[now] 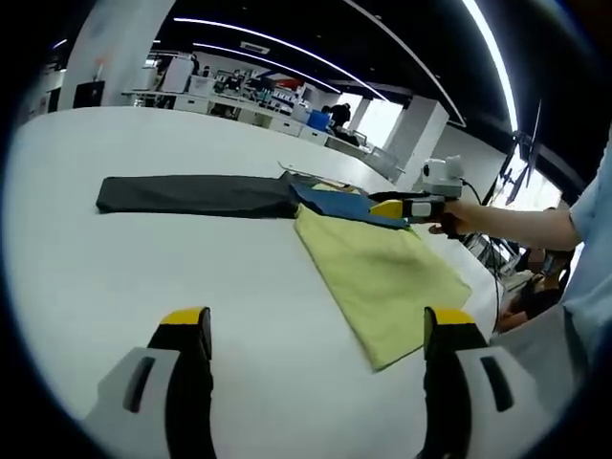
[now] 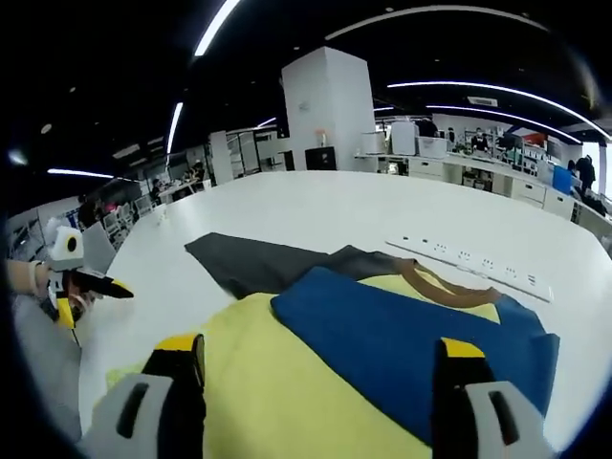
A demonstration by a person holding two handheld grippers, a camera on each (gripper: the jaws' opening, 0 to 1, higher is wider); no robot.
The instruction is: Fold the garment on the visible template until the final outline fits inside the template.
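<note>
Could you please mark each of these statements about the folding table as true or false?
1. The left gripper is open. True.
2. The blue cloth lies on the yellow-green cloth. True.
3. The dark grey garment hangs off the white table. False: it lies flat on it.
4. The right gripper clamps the blue cloth. False: its jaws stand open above the cloths.
5. A white power strip lies on the table. True.
</note>
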